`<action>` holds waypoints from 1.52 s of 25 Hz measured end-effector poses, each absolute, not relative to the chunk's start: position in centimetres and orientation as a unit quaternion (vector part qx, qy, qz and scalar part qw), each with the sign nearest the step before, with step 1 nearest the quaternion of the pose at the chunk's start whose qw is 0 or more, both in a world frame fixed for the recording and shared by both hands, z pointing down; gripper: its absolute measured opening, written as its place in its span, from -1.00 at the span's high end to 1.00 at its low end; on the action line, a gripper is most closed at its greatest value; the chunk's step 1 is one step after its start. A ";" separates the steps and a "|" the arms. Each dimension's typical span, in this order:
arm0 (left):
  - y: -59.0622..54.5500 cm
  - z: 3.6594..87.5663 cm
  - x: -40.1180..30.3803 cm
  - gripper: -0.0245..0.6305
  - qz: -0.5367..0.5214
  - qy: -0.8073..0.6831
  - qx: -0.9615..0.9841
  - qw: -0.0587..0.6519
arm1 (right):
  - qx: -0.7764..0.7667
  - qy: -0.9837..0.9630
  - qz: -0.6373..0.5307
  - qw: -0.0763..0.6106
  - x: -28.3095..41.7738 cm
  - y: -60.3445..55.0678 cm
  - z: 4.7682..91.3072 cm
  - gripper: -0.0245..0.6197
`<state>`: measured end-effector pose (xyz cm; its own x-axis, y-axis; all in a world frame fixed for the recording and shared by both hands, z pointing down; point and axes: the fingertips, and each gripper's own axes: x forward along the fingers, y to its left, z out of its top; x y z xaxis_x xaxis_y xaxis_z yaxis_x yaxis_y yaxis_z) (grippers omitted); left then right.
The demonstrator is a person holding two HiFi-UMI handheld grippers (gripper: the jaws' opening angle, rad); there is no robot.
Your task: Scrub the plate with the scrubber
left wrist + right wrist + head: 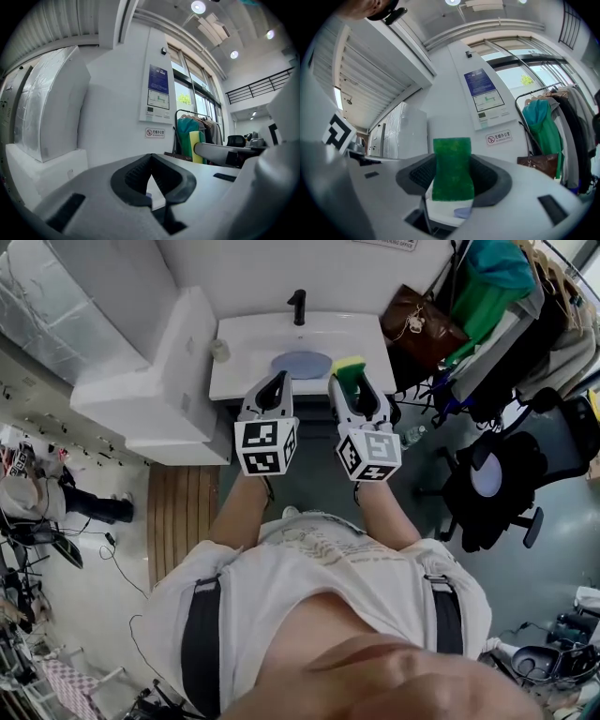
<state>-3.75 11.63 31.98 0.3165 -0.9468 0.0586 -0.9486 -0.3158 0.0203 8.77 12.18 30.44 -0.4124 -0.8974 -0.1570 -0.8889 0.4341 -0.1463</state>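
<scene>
A round bluish plate (301, 364) lies in the white sink (246, 351) under a black tap (298, 306). My right gripper (351, 382) is shut on the scrubber (350, 366), a sponge with a green pad and a yellow body. The scrubber stands upright between the jaws in the right gripper view (452, 168). It is held near the sink's front edge, to the right of the plate and apart from it. Beside it, my left gripper (278, 381) is shut with nothing in it (151, 177), pointing level at the sink's front edge.
A white cabinet (159, 371) flanks the sink on the left, with a wooden mat (183, 512) on the floor. A brown bag (419, 322), a rack of clothes (502, 296) and a black office chair (497, 479) crowd the right. A small object (220, 350) sits on the sink's left rim.
</scene>
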 end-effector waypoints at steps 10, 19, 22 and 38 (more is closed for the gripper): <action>7.8 33.5 -6.9 0.86 0.032 -0.558 0.828 0.035 | -0.549 0.829 -0.026 0.103 5.2 8.9 31.3 0.23; 6.2 34.9 -7.9 0.86 0.039 -0.550 0.833 0.047 | -0.568 0.817 -0.033 0.099 5.2 7.0 32.3 0.23; 5.4 35.0 -8.5 0.86 0.042 -0.556 0.829 0.045 | -0.562 0.821 -0.032 0.100 4.7 6.0 32.4 0.23; -4.4 35.5 -7.8 0.86 0.053 -0.573 0.816 0.042 | -0.538 0.835 -0.041 0.110 5.0 -4.3 33.0 0.23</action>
